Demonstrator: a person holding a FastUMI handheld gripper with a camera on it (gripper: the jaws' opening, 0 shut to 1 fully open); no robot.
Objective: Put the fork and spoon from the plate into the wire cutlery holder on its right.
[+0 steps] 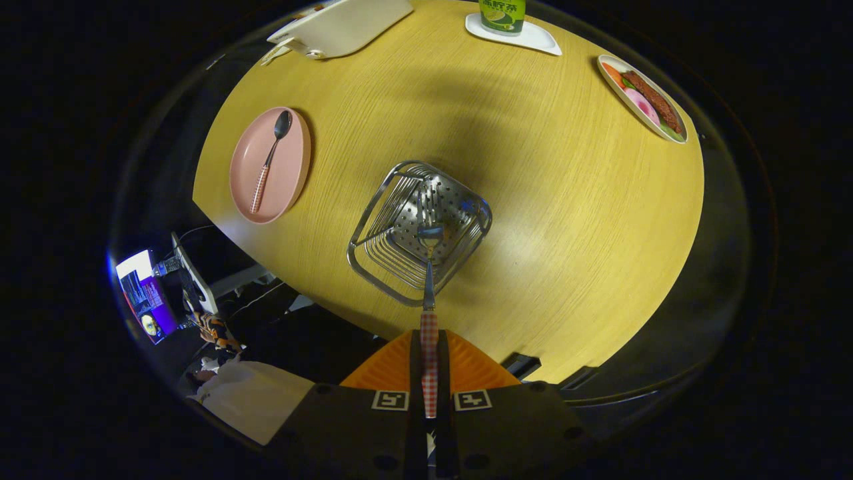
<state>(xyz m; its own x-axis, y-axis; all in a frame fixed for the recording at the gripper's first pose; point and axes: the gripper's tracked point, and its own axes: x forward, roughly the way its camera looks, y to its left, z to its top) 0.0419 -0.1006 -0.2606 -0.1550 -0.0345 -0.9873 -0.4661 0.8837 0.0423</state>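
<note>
Fork [429, 293] handling is the step in hand: the fork is held by its checked handle between the jaws of the gripper [429, 373], low in the middle of the frame, and the jaws are closed tight on that handle with almost no gap seen beside it. The tines point forward and appear to hang over the wire cutlery holder [418, 230], which stands on the yellow bench [566, 220] at the centre of the picture. Whether the tines are already inside the rim or only above it cannot be told from this view.

To do this step well, the fork should probably be kept upright over the middle of the holder, away from the wire walls, and lowered until the tines are near the perforated bottom. Only then should the jaws be opened, so that the fork is not dropped from a height and the light holder is not tipped or pushed.

A spoon [270, 160] is seen lying on the pink plate [293, 167] at the upper left, well apart from the holder, so about half of the task is judged to remain.
</note>
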